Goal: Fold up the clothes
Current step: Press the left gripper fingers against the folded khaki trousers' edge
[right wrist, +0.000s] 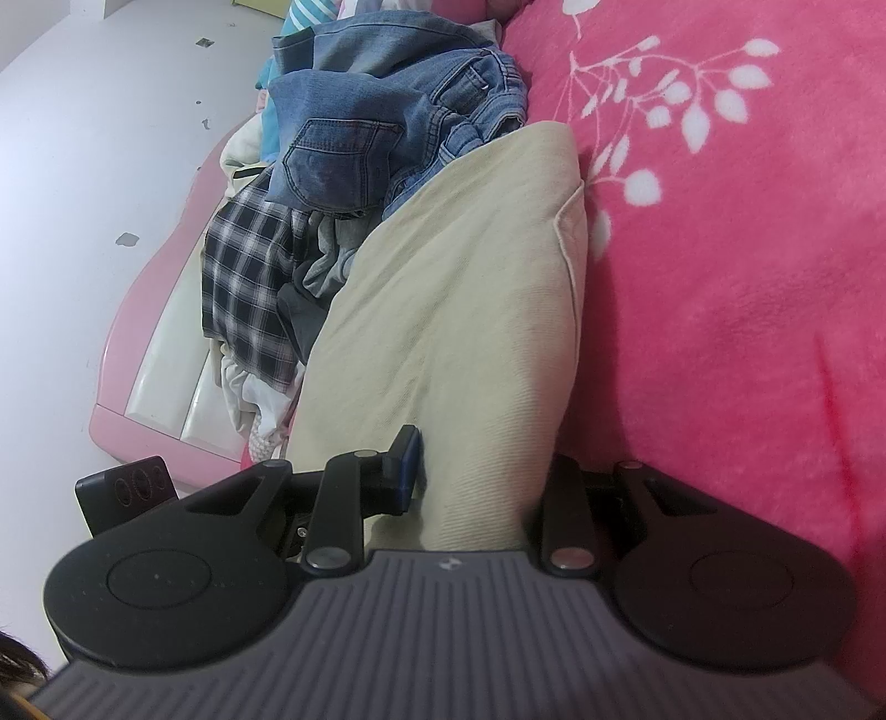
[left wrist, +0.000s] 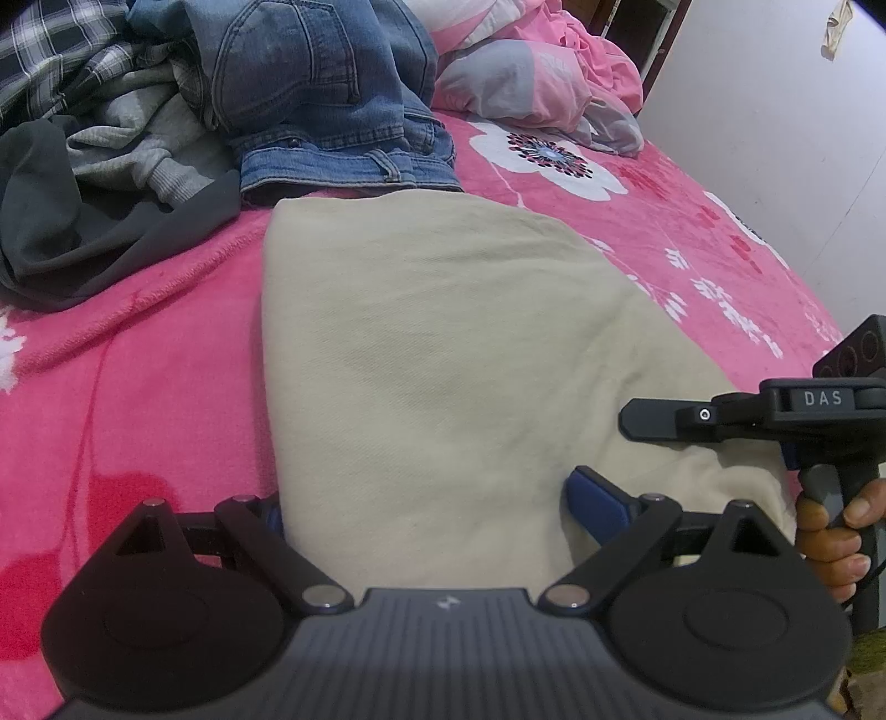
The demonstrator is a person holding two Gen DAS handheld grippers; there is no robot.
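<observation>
A beige garment (left wrist: 443, 332) lies flat and lengthwise on the pink flowered blanket (left wrist: 138, 360). Its near end runs in between the wide-apart fingers of my left gripper (left wrist: 434, 504), which is open. The blue pad (left wrist: 598, 498) on the right rests against the cloth with its inner face showing. At the right, my right gripper (left wrist: 631, 423) lies over the garment's edge, with a hand (left wrist: 830, 531) on its handle. In the right wrist view the beige garment (right wrist: 470, 304) fills the narrow gap of my right gripper (right wrist: 487, 471), which is shut on it.
A heap of clothes sits at the garment's far end: blue jeans (left wrist: 321, 94), a plaid shirt (left wrist: 50, 50), a grey sweatshirt (left wrist: 138, 144) and a dark garment (left wrist: 66, 232). A pink and grey quilt (left wrist: 526, 83) is bunched beside a white wall (left wrist: 775, 138).
</observation>
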